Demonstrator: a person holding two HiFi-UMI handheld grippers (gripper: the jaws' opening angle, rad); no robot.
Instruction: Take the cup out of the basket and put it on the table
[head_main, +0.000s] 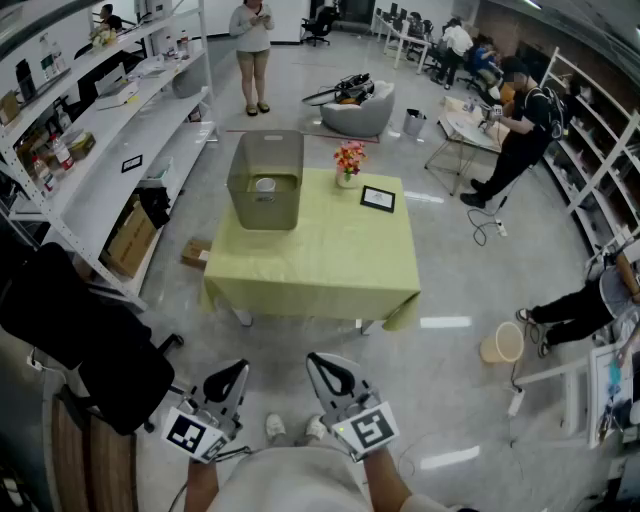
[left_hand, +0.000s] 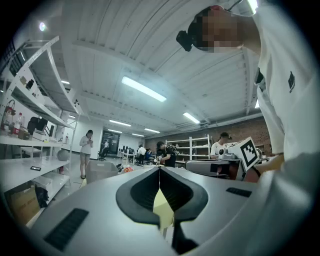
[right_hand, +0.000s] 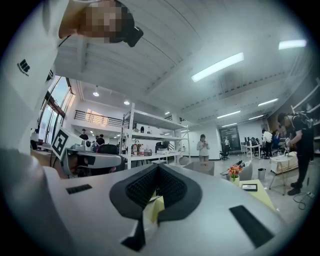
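Note:
A translucent grey basket (head_main: 266, 179) stands on the far left part of the table (head_main: 330, 265), which wears a yellow-green cloth. Inside the basket sits a small white cup (head_main: 265, 185). My left gripper (head_main: 237, 375) and right gripper (head_main: 318, 366) are held close to my body, well short of the table's near edge, both shut with nothing between the jaws. In the left gripper view the jaws meet at the tip (left_hand: 159, 169). The right gripper view shows the same (right_hand: 158, 165), with the basket (right_hand: 201, 168) far ahead.
A vase of flowers (head_main: 348, 162) and a small black-framed picture (head_main: 378, 198) stand on the table's far side. A black office chair (head_main: 85, 340) is at my left and shelving (head_main: 95, 150) runs along the left wall. Several people stand around the room, and a bucket (head_main: 502, 343) sits on the floor at right.

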